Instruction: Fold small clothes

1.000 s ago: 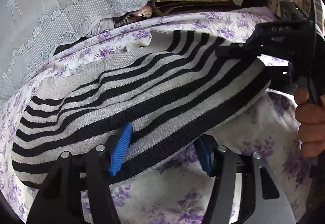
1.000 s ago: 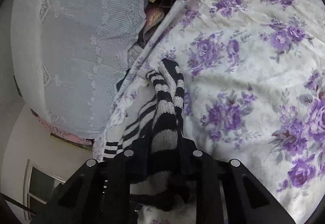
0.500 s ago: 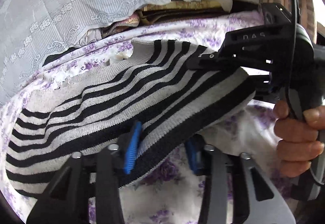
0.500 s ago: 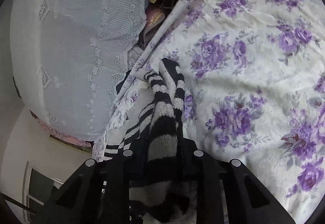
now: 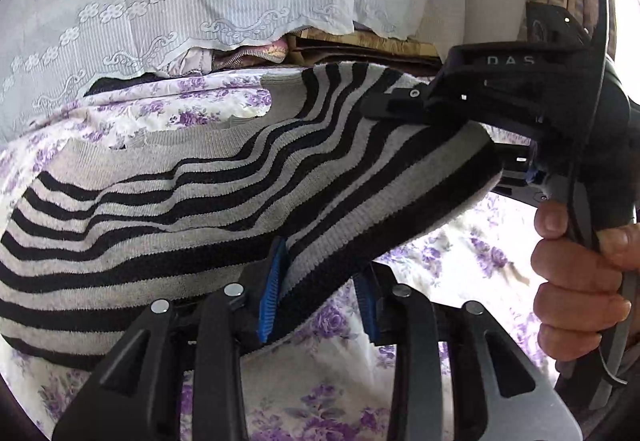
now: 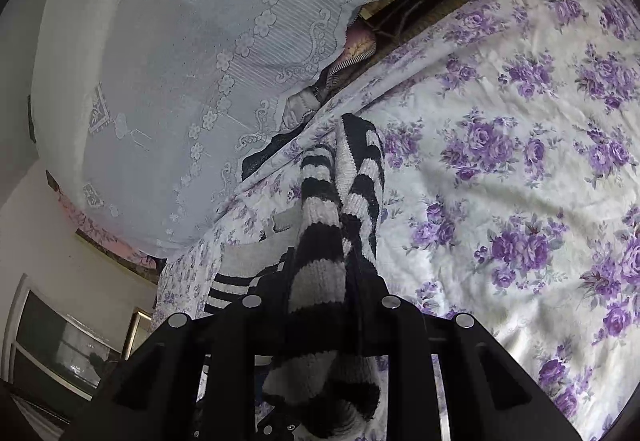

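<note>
Over the last second the striped sweater (image 5: pixel 208 185) was lifted higher off the floral bedsheet (image 6: pixel 500 177), its near edge raised and bunched, so a fold-over was judged under way, not yet laid down. The right gripper (image 5: pixel 496 145) was seen clamped on the sweater's far corner. The left gripper (image 5: pixel 320 293) was closed narrower on the lower hem than before.

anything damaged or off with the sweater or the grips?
Nothing stands out. The striped sweater looks intact, lifted off the floral sheet along one edge by the left gripper and right gripper, both clamped on it.
</note>
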